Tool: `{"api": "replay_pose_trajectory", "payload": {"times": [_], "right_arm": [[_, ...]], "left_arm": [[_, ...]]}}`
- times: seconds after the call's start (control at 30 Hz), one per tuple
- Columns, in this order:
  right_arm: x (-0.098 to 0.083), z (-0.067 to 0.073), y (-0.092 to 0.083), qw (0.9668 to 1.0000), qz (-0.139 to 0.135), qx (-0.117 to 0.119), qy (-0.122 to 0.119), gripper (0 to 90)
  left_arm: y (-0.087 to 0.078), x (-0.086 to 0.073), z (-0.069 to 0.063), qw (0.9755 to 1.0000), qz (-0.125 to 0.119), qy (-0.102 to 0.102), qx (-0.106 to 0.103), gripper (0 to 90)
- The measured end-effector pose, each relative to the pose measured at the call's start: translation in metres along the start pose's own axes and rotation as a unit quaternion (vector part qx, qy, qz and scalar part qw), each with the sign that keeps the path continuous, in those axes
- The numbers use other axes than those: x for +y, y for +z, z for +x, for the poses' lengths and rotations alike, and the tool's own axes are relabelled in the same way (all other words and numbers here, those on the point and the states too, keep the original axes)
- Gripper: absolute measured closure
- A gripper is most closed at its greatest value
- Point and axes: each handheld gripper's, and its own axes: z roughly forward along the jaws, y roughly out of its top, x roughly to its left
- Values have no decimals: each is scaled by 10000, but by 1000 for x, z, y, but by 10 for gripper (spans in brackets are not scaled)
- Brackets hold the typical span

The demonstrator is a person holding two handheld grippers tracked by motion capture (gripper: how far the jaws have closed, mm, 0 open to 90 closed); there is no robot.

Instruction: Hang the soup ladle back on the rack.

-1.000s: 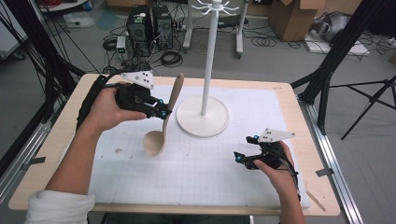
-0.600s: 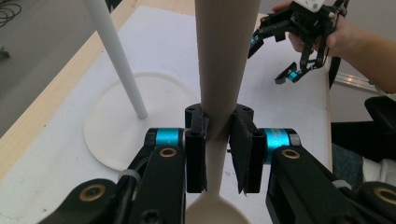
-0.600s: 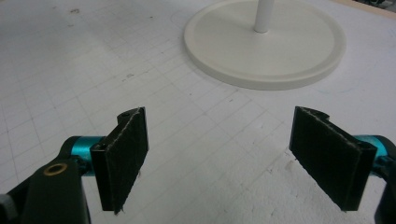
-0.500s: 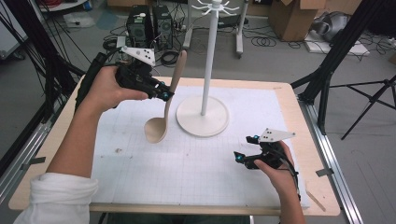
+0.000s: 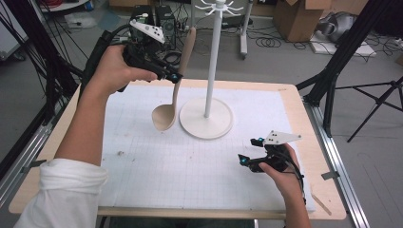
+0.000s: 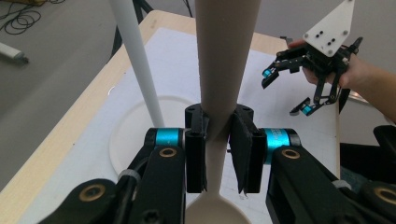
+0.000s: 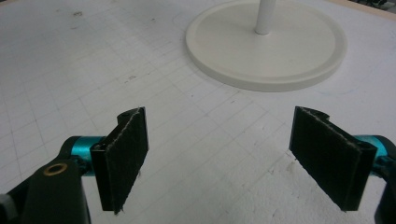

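Note:
My left gripper (image 5: 175, 76) (image 6: 218, 140) is shut on the handle of a pale wooden ladle (image 5: 177, 88) (image 6: 219, 70). The ladle hangs nearly upright above the table, bowl (image 5: 164, 118) down, just left of the white hook stand (image 5: 212, 61) (image 6: 137, 70). The stand's round base (image 5: 206, 118) (image 7: 266, 44) sits on the white grid mat (image 5: 190, 156), and its hooked crown (image 5: 216, 6) is at the top of the high view. My right gripper (image 5: 248, 153) (image 7: 229, 158) rests low over the mat at the front right, open, with nothing between its pads.
The mat covers most of a wooden table (image 5: 304, 118) with metal rails along its sides. Black tripod legs (image 5: 332, 61) stand at the right, and cables, boxes and a computer case lie on the floor behind.
My left hand has lifted the ladle up off the mat and toward the stand's pole; the bowl now hangs clear of the surface. The right gripper has stayed where it was.

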Motion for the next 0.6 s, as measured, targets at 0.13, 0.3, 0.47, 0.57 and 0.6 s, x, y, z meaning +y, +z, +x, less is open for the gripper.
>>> {"api": "replay_pose_trajectory", "payload": {"times": [0.13, 0.3, 0.47, 0.57, 0.6], "right_arm": [[0, 0, 0, 10000, 0, 10, -6, 187], [0, 1, 0, 10000, 1, 22, 7, 187], [0, 0, -1, 10000, -21, 35, 10, 187], [-1, 0, -1, 10000, -5, 33, 34, 187], [-1, 0, -1, 10000, -6, 38, 40, 187]], "left_arm": [[1, 11, 5, 9999, 20, -29, 111, 762], [-1, 22, 11, 9996, 32, -122, 235, 762], [-2, 30, 17, 9995, 42, -188, 246, 762], [0, 34, 17, 9994, 78, -174, 287, 762], [0, 36, 17, 9992, 65, -178, 343, 762]]}}
